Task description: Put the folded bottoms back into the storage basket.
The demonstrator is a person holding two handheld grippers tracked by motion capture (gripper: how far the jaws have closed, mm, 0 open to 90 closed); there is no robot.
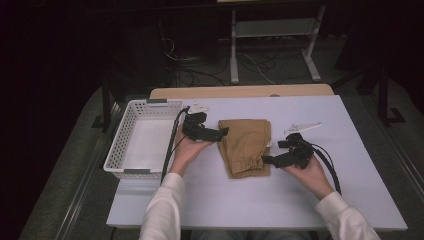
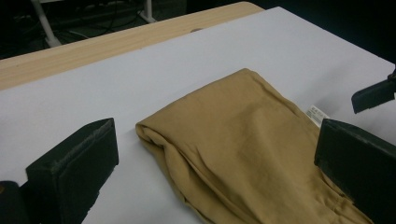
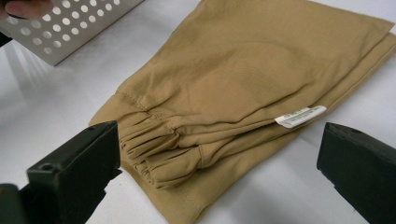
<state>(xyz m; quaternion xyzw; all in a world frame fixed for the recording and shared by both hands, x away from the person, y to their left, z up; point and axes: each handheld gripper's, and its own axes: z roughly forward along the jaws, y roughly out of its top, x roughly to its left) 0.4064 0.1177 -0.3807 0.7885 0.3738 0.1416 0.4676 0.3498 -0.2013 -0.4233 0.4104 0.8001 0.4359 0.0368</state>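
From the high view, a folded tan garment (image 1: 245, 146) lies flat on the white table (image 1: 280, 200), just right of a white perforated basket (image 1: 131, 131). The left gripper (image 1: 220, 133) hovers at the garment's far left corner, and the right gripper (image 1: 267, 160) sits at its near right corner; both have their jaws spread and hold nothing.

In the left gripper view, the jaws stand wide apart on either side of the garment's (image 2: 243, 144) rounded folded edge, above the table (image 2: 140, 79).

In the right gripper view, the jaws straddle the gathered elastic cuff (image 3: 154, 156) and a small white label (image 3: 299, 116), with the basket (image 3: 65, 28) at the far left.

The cloth looks light, soft and limp, so it will probably sag and unfold if lifted by one layer. Pinching through all layers at the thick folded edge and the cuff seems the safest hold.
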